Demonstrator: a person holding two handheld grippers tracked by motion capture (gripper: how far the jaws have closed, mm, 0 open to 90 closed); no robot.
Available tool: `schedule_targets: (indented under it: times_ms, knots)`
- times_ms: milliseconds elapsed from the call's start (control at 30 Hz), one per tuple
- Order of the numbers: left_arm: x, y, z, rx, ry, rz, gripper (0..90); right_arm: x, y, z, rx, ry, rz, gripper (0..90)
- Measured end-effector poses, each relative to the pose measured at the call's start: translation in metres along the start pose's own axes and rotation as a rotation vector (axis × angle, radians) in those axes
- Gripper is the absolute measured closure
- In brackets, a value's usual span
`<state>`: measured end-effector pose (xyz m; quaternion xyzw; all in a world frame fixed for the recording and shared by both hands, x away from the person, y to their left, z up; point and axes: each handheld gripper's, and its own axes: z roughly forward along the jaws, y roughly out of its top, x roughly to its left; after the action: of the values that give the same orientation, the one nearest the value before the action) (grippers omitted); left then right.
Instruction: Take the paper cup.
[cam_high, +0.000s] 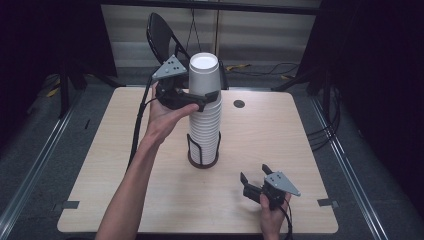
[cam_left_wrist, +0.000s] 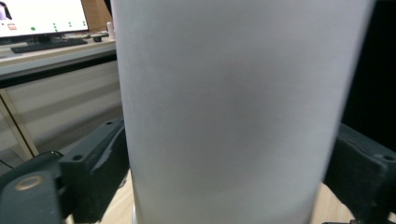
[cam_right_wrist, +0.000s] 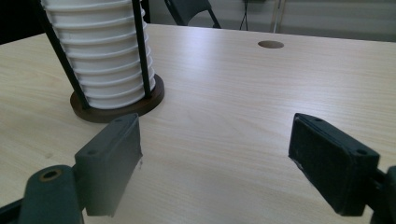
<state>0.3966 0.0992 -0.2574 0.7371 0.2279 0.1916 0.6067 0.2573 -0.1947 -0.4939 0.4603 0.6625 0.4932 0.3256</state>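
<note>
The left tool (cam_high: 202, 96) sits in the upper middle of the high view, its jaws clamped on either side of the top cup (cam_high: 204, 75) of a tall stack of white cups (cam_high: 205, 122). The stack stands in a black wire holder (cam_high: 203, 152) on a round dark base at the centre of the wooden table (cam_high: 125, 175). In the lower right of that view the right tool (cam_high: 254, 181) rests low over the table, jaws spread wide with nothing between them, well apart from the stack.

In the left gripper view the white wall of the top cup (cam_left_wrist: 233, 112) spans the middle of the frame from top to bottom, with the left tool's (cam_left_wrist: 224, 175) two black jaws pressed to it at lower left and lower right.

In the right gripper view the right tool (cam_right_wrist: 215, 161) shows its jaws far apart at the bottom corners over bare table (cam_right_wrist: 224, 93). The stack of cups (cam_right_wrist: 98, 56) in its holder (cam_right_wrist: 140, 46) stands in the upper left.
</note>
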Motion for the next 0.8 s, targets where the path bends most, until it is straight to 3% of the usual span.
schedule_targets:
  times_ms: [100,333,800]
  knots:
    - [0.001,-0.001,0.004,-0.003,0.000,-0.005,7.8,0.000,0.000,0.000,-0.001,-0.001,-0.002,16.4]
    - [-0.001,-0.007,0.014,0.049,0.008,0.020,8.4,0.000,0.000,0.000,-0.005,0.006,-0.006,16.4]
    - [-0.003,0.003,0.007,0.030,0.015,0.029,10.6,0.000,0.000,0.000,-0.005,0.012,-0.004,16.4]
